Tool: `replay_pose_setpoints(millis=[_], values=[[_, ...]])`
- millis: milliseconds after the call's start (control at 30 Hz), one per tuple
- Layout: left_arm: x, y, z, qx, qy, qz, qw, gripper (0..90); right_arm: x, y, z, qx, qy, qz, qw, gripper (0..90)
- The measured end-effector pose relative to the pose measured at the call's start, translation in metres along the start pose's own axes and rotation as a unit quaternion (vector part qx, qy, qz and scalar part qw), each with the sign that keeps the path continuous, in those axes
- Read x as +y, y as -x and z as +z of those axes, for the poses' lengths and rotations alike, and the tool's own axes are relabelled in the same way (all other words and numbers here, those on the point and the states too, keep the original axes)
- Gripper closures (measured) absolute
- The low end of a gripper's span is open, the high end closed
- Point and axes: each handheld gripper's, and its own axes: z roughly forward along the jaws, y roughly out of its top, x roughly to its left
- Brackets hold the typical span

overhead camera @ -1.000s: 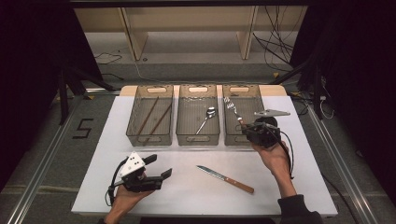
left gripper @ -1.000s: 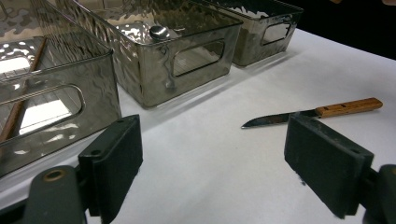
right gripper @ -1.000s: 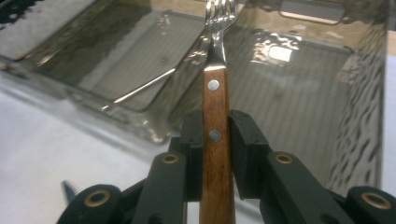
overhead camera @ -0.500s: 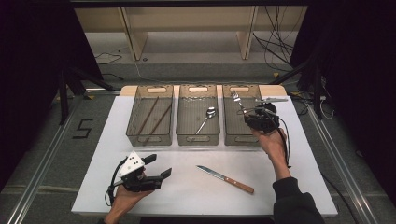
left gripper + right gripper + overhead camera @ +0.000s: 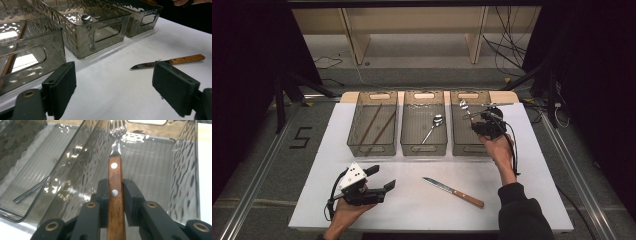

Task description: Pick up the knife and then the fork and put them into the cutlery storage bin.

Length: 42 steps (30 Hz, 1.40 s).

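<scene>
Right gripper (image 5: 113, 195) clamped on fork (image 5: 115, 177) by its wooden handle, held over the right bin (image 5: 460, 146), tines toward the far wall. Lower it in flat before letting go, keep tines off the rim. Left gripper (image 5: 120, 87) jaws apart, empty, resting on desk (image 5: 412, 200) near knife (image 5: 453, 185).

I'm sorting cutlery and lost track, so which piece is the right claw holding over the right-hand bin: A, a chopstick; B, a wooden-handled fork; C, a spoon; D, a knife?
B: the right claw is clamped on the fork, wooden handle between its pads and tines pointing into the right bin.
</scene>
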Motion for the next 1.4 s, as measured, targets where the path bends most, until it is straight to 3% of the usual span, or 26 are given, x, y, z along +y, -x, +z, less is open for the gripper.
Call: replay_pose_setpoints(millis=[767,867,1033,1200,1400], values=[[0.000,-0.001,-0.001,0.001,0.003,0.000,1.0000,18.8,0.004,-0.001,0.024,0.006,-0.024,0.028,0.9993,76.8],[0.000,-0.001,-0.001,0.000,0.003,-0.001,1.0000,18.8,0.003,0.000,0.028,0.020,-0.027,0.034,0.9989,75.7],[0.000,-0.001,-0.001,0.000,0.003,-0.001,1.0000,18.7,0.005,-0.003,0.028,0.057,-0.025,0.031,0.9976,56.3],[0.000,-0.001,-0.001,0.001,0.003,0.000,1.0000,18.6,0.006,-0.004,0.018,0.068,-0.021,0.021,0.9972,47.0],[0.000,-0.001,-0.001,0.001,0.003,-0.001,1.0000,18.3,0.002,-0.008,-0.007,0.087,0.006,-0.003,0.9962,35.9]])
